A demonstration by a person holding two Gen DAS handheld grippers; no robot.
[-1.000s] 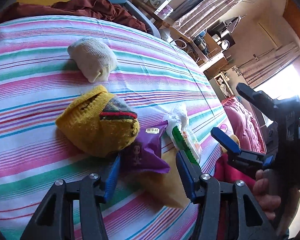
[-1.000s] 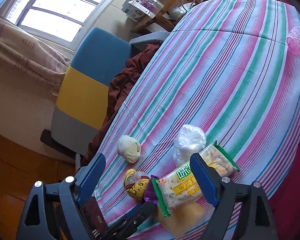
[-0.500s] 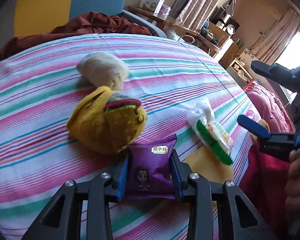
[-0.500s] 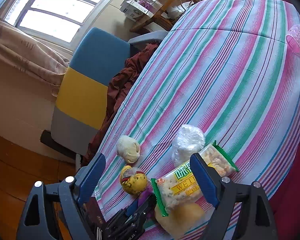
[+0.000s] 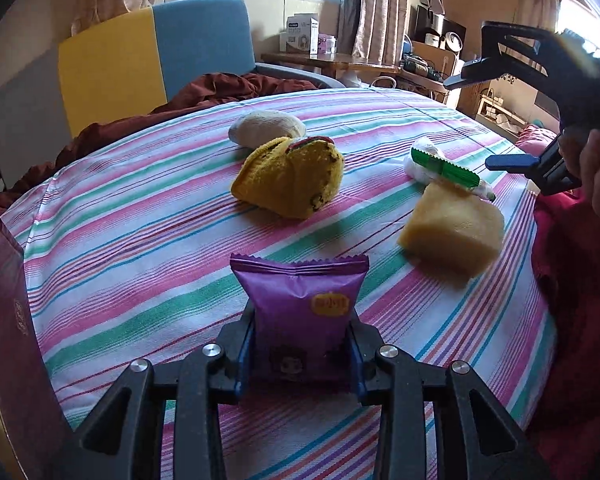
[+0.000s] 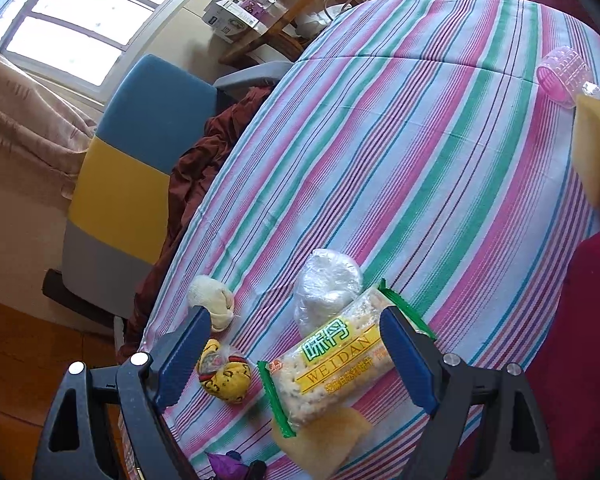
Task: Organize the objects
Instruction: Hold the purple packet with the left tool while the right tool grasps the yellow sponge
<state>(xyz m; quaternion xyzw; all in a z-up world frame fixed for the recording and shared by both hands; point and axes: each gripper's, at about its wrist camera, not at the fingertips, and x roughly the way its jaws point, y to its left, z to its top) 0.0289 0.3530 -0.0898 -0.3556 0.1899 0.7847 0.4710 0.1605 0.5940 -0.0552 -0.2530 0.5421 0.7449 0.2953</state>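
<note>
Left gripper point(image 5: 300, 354) is clamped on the purple snack packet point(image 5: 300, 308), lifted off the striped tablecloth point(image 5: 140, 240). Right gripper point(image 6: 296, 356) hangs wide apart over the cracker pack point(image 6: 336, 364), touching nothing.

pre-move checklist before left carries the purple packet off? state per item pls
1. Left tongs shut on purple packet: ok.
2. Packet off the striped cloth: cannot tell; the lower edge is hidden.
3. Packet apart from yellow sock bundle and yellow sponge: ok.
4. Right tongs open, holding nothing: ok.
5. Right tongs out of left's path: ok, they sit at the far right of the left view.
6. Drop-off spot in view: cannot tell.
</note>
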